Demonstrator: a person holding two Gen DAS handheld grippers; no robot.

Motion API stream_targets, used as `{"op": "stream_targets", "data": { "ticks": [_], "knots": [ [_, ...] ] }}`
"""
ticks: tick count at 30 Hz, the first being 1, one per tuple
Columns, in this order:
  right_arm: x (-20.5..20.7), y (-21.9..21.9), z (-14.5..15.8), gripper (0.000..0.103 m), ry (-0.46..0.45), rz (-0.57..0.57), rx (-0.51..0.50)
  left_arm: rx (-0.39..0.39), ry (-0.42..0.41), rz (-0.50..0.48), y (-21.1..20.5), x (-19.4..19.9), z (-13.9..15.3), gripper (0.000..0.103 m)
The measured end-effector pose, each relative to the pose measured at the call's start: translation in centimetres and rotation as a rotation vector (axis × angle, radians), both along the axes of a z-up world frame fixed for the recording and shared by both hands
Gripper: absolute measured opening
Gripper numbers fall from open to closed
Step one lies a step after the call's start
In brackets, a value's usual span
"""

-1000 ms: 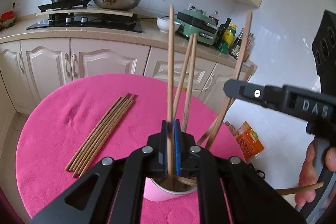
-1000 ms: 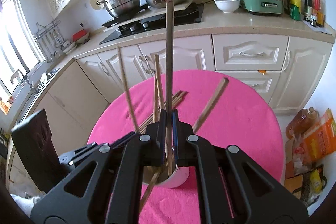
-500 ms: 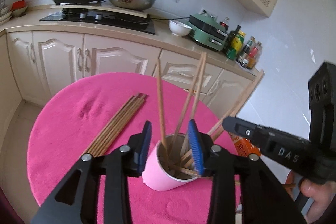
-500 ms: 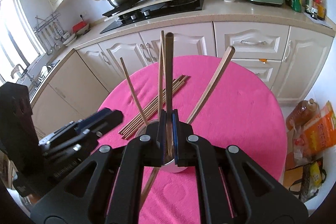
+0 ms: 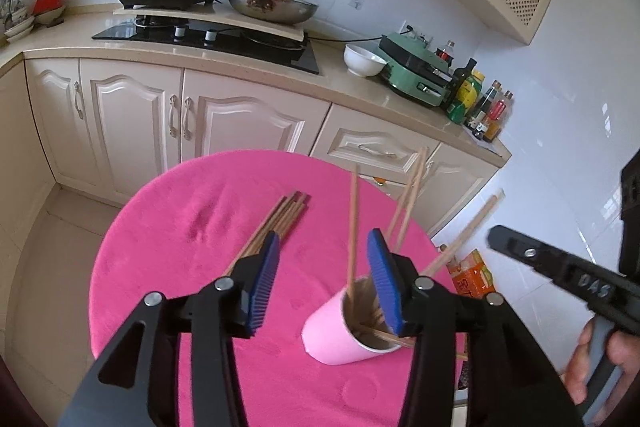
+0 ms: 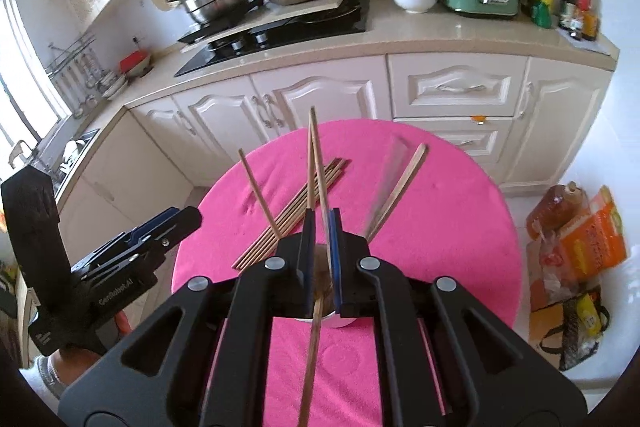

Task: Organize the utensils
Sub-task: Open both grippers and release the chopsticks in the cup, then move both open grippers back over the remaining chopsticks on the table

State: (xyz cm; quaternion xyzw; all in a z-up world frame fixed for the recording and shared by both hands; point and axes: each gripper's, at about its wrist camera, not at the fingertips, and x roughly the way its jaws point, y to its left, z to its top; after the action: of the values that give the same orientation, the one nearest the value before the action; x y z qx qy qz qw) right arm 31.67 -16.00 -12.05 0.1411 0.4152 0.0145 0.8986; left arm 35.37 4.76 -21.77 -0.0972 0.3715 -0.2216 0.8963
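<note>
A pink cup [image 5: 334, 333] stands on the round pink table [image 5: 168, 259] with several wooden chopsticks [image 5: 353, 227] standing in it. A bundle of chopsticks [image 5: 276, 227] lies flat on the table, also in the right wrist view [image 6: 296, 215]. My left gripper [image 5: 324, 281] is open and empty, just left of and above the cup. My right gripper [image 6: 320, 251] hovers over the cup, mostly hidden behind it [image 6: 340, 319], with its jaws slightly apart around a chopstick [image 6: 318, 167] that leans loosely between them.
Cream kitchen cabinets [image 5: 224, 123] and a counter with a stove, pots, a white bowl [image 5: 362, 61] and bottles stand behind the table. Bags and a bottle [image 6: 560, 211] sit on the floor to the right of the table.
My left gripper opened, let its chopstick drop into the cup and pulled back up and left. My right gripper lowered its chopstick into the cup and loosened its jaws.
</note>
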Motion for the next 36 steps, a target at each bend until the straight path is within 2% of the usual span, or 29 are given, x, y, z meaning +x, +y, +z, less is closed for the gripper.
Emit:
{"op": "stream_targets", "data": {
  "ticks": [6,7,9,11,14,21,24,26,28,31,36],
  "knots": [
    [0.3,1.6,3.6,0.010,-0.033,-0.023,-0.020,0.010,0.015,-0.012,2.0,2.9,0.9,0.048],
    [0.5,2.2,4.1,0.013,-0.036,-0.020,-0.019,0.021,0.016,-0.024,2.3,3.7,1.1,0.048],
    [1.3,3.4,4.6,0.032,-0.038,-0.015,-0.008,0.032,0.018,-0.041,2.8,4.8,1.2,0.048],
    [2.4,5.1,4.6,0.041,-0.034,-0.008,0.012,0.050,0.029,-0.054,3.3,6.4,1.2,0.049],
    [4.5,7.6,3.7,0.042,-0.008,-0.017,0.025,0.077,0.049,-0.075,4.3,9.0,0.9,0.049],
    [9.7,12.9,-0.9,0.041,0.093,-0.016,0.043,0.178,0.118,-0.087,7.9,14.6,-1.6,0.049],
    [11.7,15.0,-4.0,0.041,0.155,-0.013,0.021,0.227,0.147,-0.090,9.6,16.7,-3.3,0.049],
    [13.1,15.8,-6.8,0.034,0.211,-0.030,0.012,0.244,0.168,-0.098,10.1,17.7,-4.3,0.049],
    [14.4,15.9,-9.4,0.034,0.269,-0.055,0.019,0.257,0.179,-0.111,10.4,18.5,-5.1,0.049],
    [16.1,16.0,-12.7,0.034,0.338,-0.089,-0.039,0.279,0.193,-0.154,10.1,19.7,-6.5,0.049],
    [18.1,14.8,-14.9,0.034,0.368,-0.165,-0.142,0.270,0.251,-0.231,9.1,21.3,-8.4,0.049]
  ]
}}
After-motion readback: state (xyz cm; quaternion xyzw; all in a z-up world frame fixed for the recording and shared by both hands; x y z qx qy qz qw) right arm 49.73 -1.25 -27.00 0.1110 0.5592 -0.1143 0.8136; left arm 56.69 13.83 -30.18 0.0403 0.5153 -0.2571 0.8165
